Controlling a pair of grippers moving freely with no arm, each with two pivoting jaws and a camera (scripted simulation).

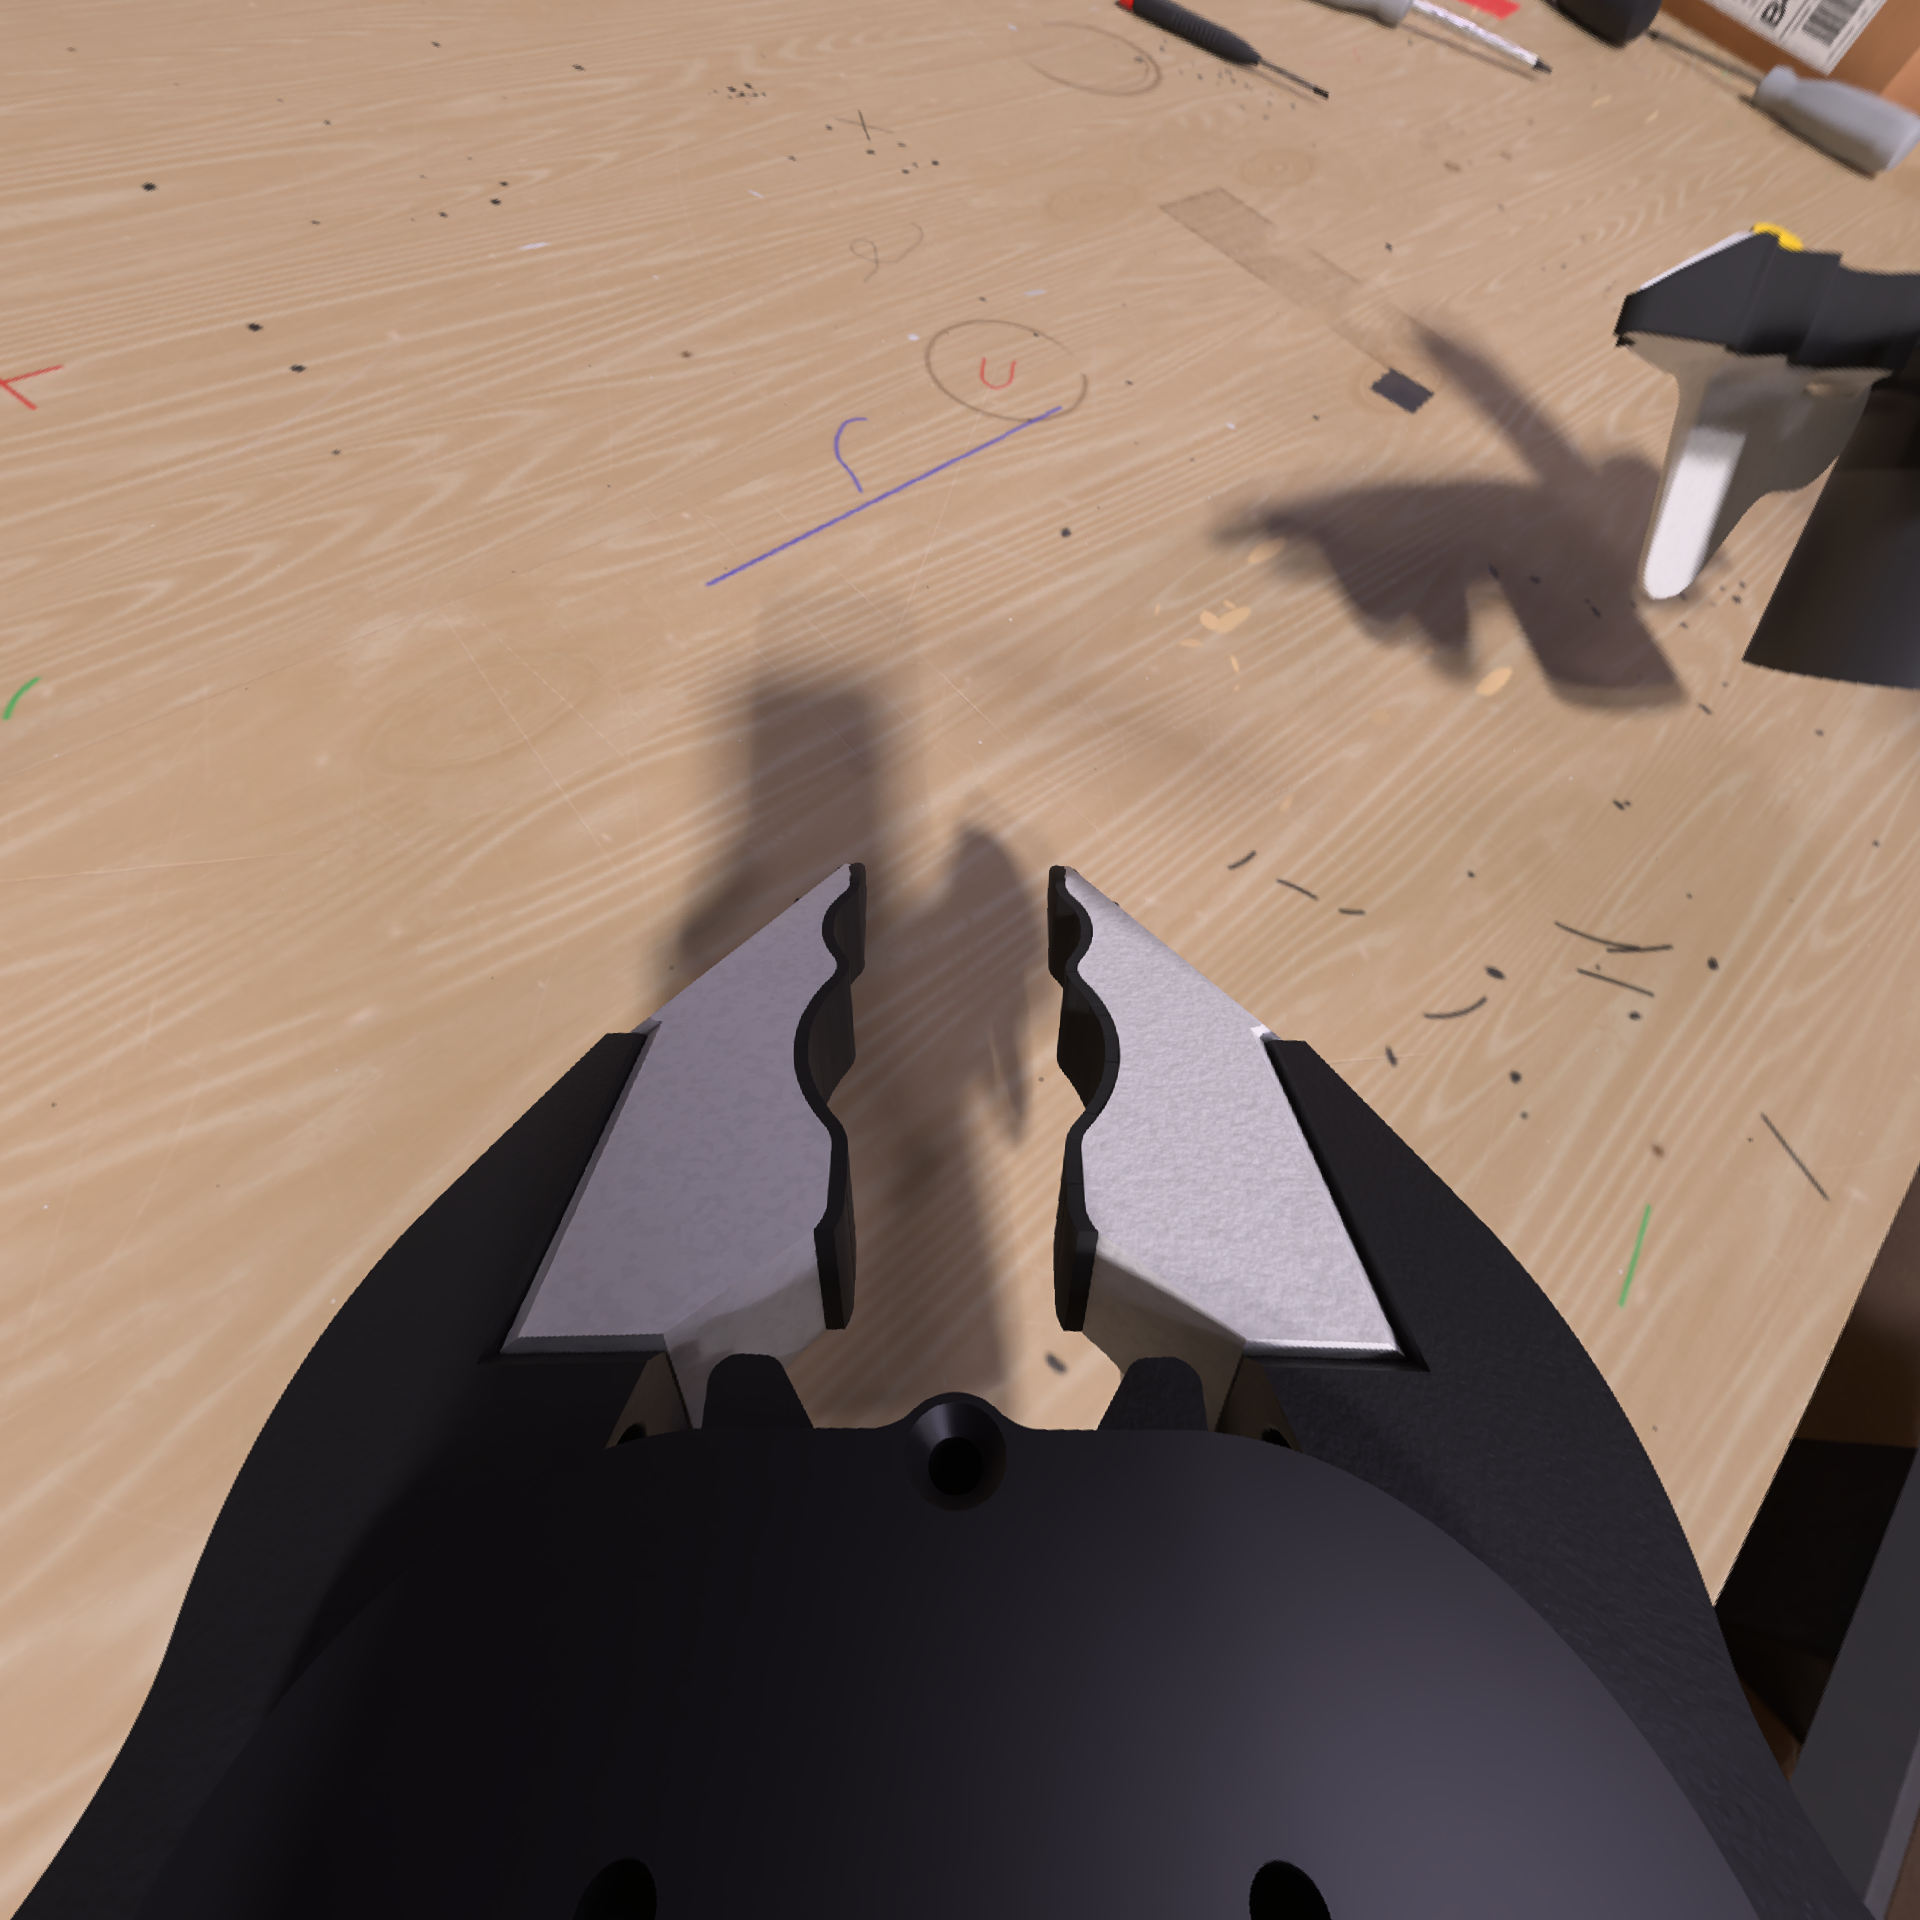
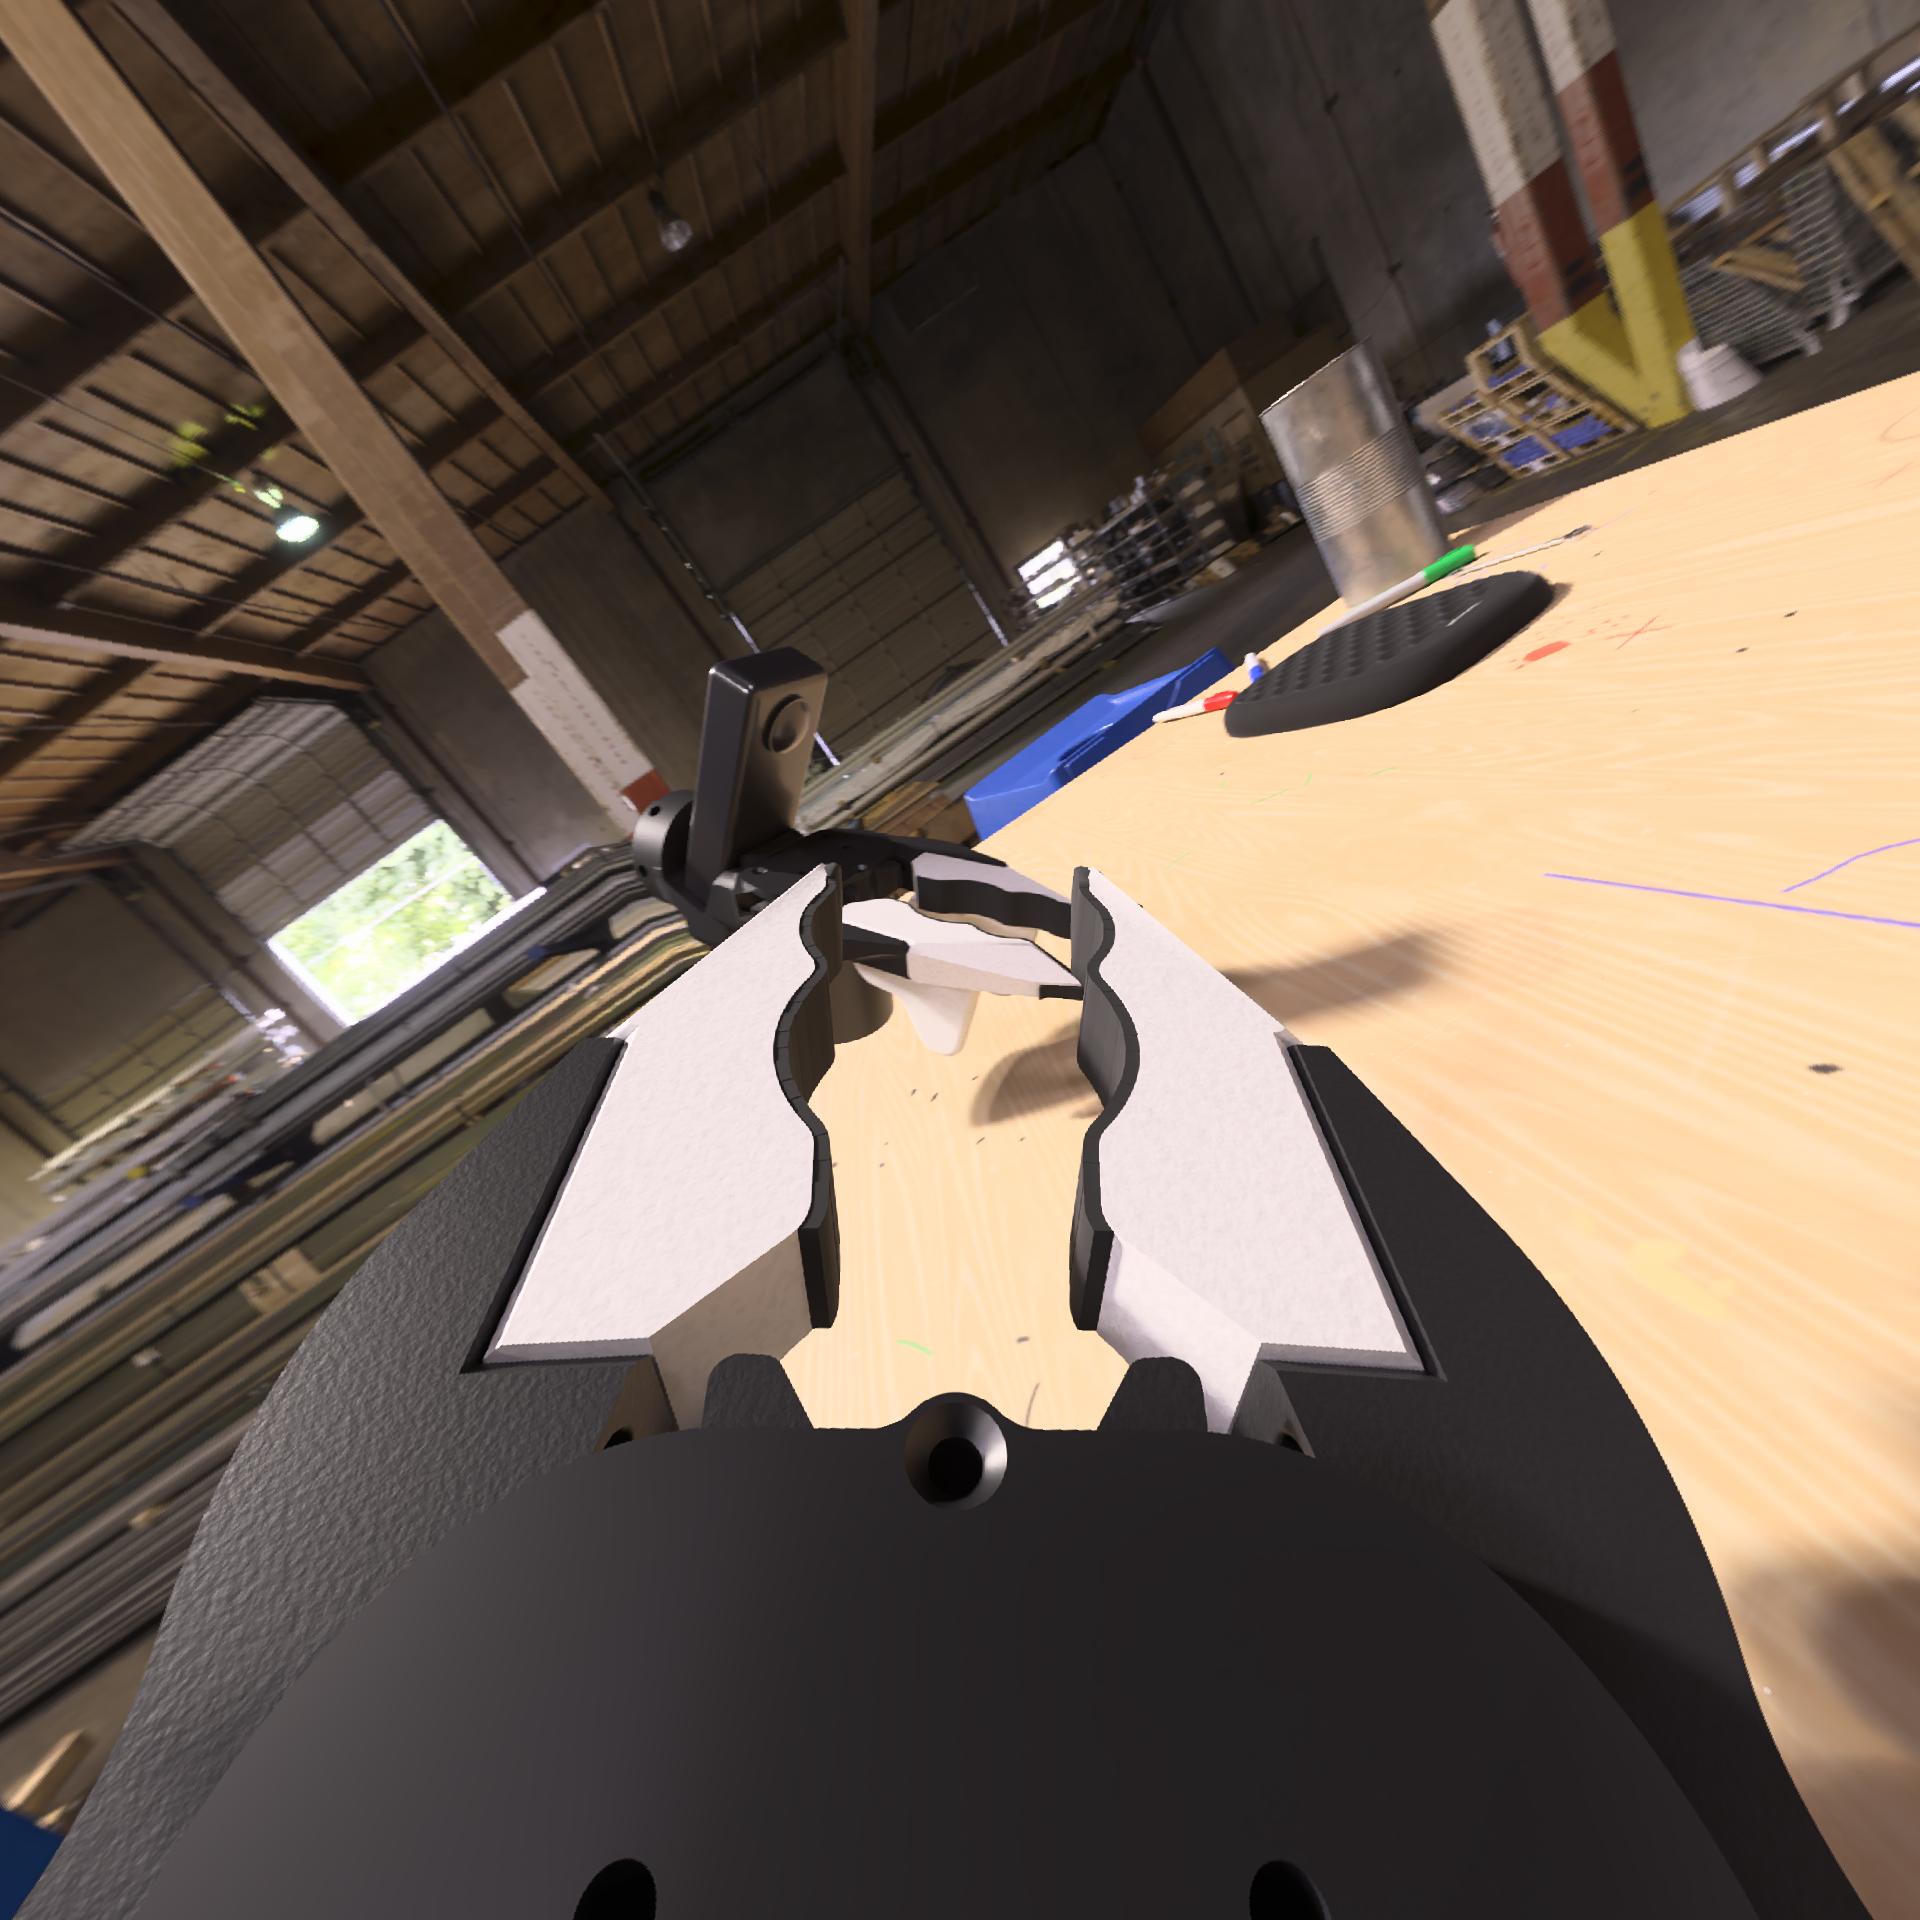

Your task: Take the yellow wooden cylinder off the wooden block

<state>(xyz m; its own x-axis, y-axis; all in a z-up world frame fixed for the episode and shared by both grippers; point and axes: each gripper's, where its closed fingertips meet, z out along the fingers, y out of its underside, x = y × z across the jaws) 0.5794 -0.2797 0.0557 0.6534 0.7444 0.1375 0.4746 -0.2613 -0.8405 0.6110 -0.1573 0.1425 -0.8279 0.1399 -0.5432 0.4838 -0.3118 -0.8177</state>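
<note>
Left gripper [image 1: 956, 883] jaws parted, empty, above the scribbled plywood table [image 1: 416, 623]. Right gripper [image 2: 956, 883] likewise parted, empty. Yellow cylinder and block aren't visible in either view; axis and heading can't be told.

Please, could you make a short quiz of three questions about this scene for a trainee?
1. True or false: the left hand-held gripper holds something.
2. What stands just behind the black mat? A) metal can B) glass bottle C) paper cup
3. Fill in: in the right wrist view, the bin left of the mat is coloured ____.
Key: 1 false; 2 A; 3 blue.
</note>
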